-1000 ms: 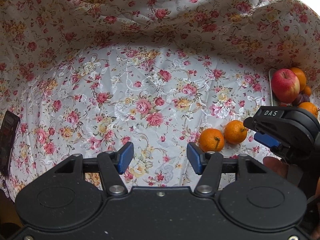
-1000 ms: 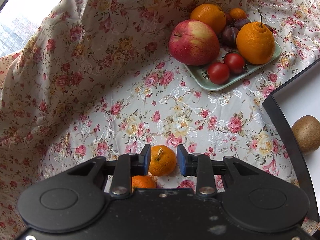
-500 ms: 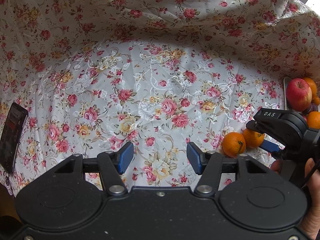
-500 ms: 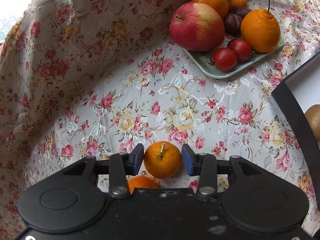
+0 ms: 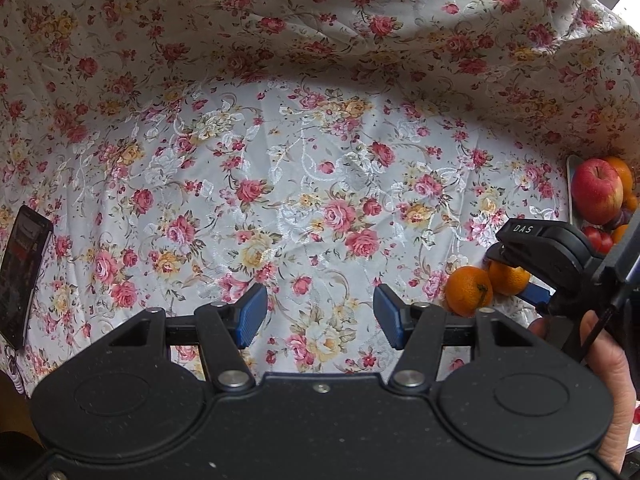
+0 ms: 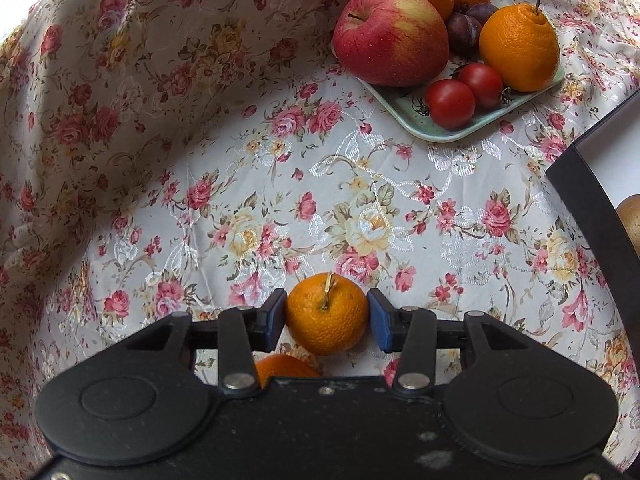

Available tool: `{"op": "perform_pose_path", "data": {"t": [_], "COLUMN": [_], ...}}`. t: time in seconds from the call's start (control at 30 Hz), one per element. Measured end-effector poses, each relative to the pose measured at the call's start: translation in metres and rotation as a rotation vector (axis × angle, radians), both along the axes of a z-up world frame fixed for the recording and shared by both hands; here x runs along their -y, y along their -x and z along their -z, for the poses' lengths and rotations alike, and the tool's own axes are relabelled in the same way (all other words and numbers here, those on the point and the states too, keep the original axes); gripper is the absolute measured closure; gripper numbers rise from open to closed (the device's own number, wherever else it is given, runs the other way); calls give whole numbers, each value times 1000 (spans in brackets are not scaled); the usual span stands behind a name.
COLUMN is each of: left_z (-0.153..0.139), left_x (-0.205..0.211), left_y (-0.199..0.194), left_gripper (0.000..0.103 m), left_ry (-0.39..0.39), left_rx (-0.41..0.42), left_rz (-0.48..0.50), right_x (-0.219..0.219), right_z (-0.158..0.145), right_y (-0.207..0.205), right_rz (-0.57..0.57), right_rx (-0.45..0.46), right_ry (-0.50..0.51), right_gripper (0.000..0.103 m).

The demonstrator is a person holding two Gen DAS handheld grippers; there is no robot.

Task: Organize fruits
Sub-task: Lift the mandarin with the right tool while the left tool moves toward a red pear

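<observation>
My right gripper (image 6: 327,325) is shut on a small tangerine (image 6: 327,316) with a stem, low over the floral cloth. A second tangerine (image 6: 280,368) lies just behind it, half hidden by the gripper body. In the left wrist view both tangerines show at the right, one (image 5: 469,290) free and one (image 5: 507,277) between the right gripper's fingers. A pale green tray (image 6: 432,130) holds a red apple (image 6: 390,36), oranges, plums and two tomatoes. My left gripper (image 5: 316,316) is open and empty above bare cloth.
A black-framed white board (image 6: 600,208) with a kiwi (image 6: 632,220) on it lies at the right. A dark phone (image 5: 24,276) lies at the cloth's left edge. The cloth rises in folds at the back.
My right gripper moved forward around the stemmed tangerine and closed its pads against it. My left gripper drifted left, away from the tangerines, and stayed open.
</observation>
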State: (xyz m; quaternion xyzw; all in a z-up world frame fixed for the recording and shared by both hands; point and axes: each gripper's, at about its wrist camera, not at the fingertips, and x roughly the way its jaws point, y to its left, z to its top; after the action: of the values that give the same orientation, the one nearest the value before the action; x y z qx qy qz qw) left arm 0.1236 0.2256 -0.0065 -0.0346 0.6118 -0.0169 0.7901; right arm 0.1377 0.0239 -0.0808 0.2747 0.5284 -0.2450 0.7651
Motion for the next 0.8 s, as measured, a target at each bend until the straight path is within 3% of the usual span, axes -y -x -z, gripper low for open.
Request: {"op": "perform_pose_path", "data": {"t": [0.2,0.8], "left_z": [2,-4], "left_x": [2,16], "left_y": [1,8], "left_gripper": [41,41], "left_ry": [4,-8], "left_rx": [-9,5], "left_rz": [5,37], "right_x": [1,22], "right_z": [0,-33], "right_y": [5,29], "right_rz": [53,-21], "right_rx": [33,54], "right_ry": [-1,-79], "right_gripper": [58,59]}}
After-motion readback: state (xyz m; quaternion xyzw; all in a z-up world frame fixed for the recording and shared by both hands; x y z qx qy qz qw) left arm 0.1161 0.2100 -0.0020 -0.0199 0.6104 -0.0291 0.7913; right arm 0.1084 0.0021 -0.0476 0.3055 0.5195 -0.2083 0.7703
